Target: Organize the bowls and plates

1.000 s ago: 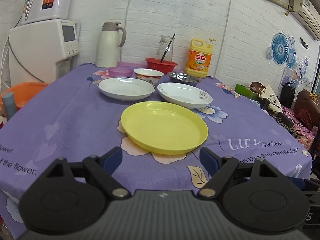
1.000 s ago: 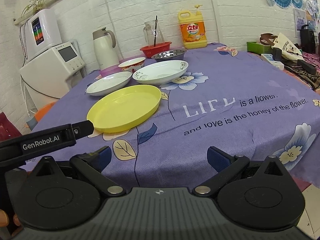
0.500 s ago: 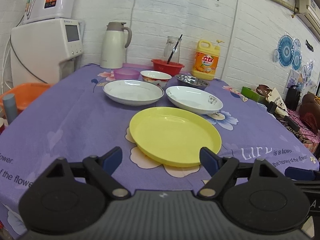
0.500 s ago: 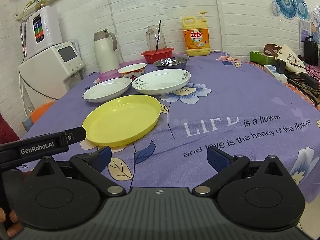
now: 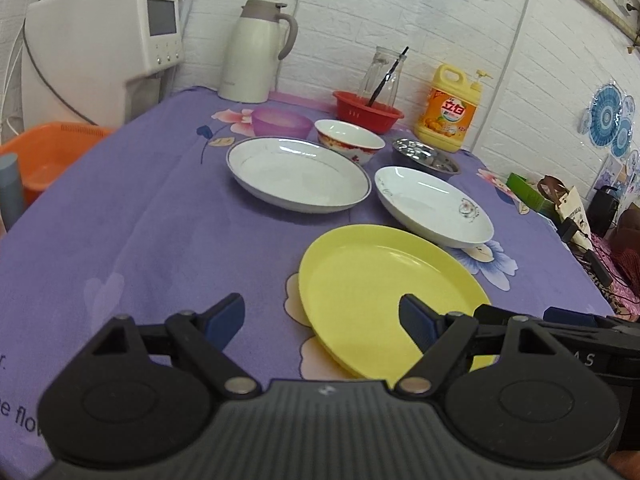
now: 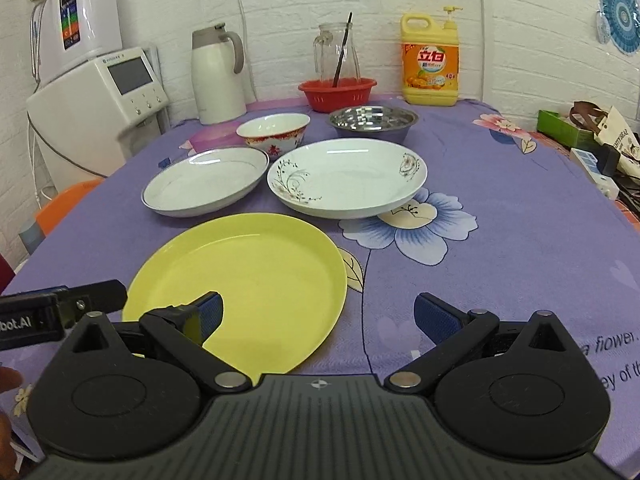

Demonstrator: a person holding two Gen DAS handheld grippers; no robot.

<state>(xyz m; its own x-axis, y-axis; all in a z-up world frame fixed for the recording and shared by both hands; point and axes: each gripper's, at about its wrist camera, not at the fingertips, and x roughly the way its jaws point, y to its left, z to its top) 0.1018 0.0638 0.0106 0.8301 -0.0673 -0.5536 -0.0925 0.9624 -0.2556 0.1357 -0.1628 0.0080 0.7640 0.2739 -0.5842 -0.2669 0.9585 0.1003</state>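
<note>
1. The left gripper [image 5: 320, 316] stands with its jaws wide apart and nothing between the pads; in the left wrist view its right-hand pad overlaps the near rim of the round yellow plastic plate [image 5: 390, 292] at lower centre-right, but whether it touches the rim I cannot tell.
2. The right gripper [image 6: 320, 314] is likewise spread wide and empty; in the right wrist view its left-hand pad lies over the yellow plate's [image 6: 244, 284] near edge at lower centre-left, its right-hand pad over bare purple flowered tablecloth [image 6: 500, 200].
3. The likely step is a first pick, and the yellow plate is nearest; take it by the near rim with one pad above and one below, so roll the wrist before closing; a flat, level approach would only push the plate across the cloth.
4. Beyond it, mid-frame, sit the white plate with a grey rim line [image 6: 206, 188] and the white plate with a flower print [image 6: 348, 178], just beside each other; they are the natural stack base, so lift the yellow plate clear of their rims.
5. The red-patterned white bowl [image 6: 274, 130], the steel bowl [image 6: 374, 120] and the translucent purple bowl [image 5: 282, 122] stand further back; group those separately.
6. Keep the two grippers apart; they crowd the same plate.
</note>
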